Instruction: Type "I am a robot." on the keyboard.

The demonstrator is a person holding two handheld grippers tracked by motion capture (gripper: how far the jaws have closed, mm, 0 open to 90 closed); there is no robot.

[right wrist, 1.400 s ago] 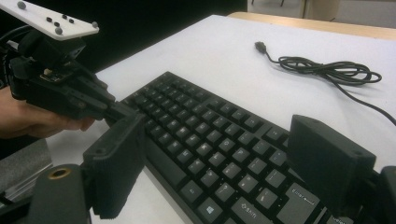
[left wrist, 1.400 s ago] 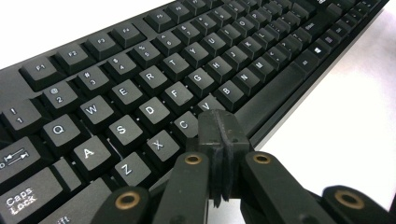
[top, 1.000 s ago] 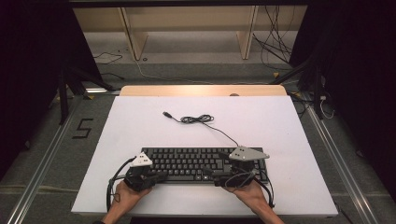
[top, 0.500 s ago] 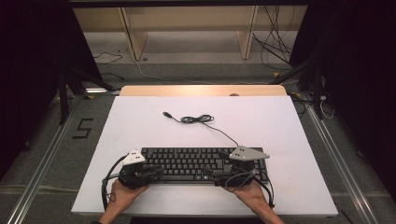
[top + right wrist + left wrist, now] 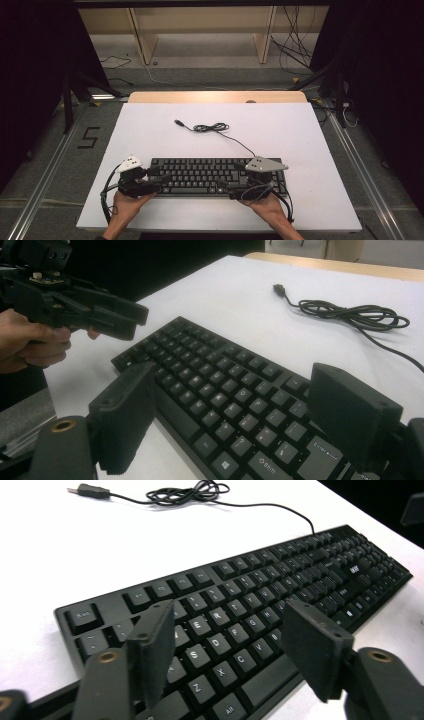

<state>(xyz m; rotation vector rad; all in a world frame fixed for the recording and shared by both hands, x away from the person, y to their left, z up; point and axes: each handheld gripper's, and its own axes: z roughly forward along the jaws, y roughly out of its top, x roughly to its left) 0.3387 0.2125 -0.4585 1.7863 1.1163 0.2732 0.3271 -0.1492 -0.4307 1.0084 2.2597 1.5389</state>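
White matte table [image 5: 150,135], black rectangular keyboard [image 5: 200,175]

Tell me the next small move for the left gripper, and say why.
Probably lift the left gripper clear of the keyboard. Its fingers have just been opening and now hang spread above the keys, gripping nothing. The keyboard lies flat on the white table, so it appears released.

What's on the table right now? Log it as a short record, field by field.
surface: white table
main item: black keyboard, flat near the front edge
cable: keyboard cable, loosely coiled behind it, plug lying free
left gripper: jaws just opened, above the keyboard's left end, nothing between them
right gripper: open, at the keyboard's right end
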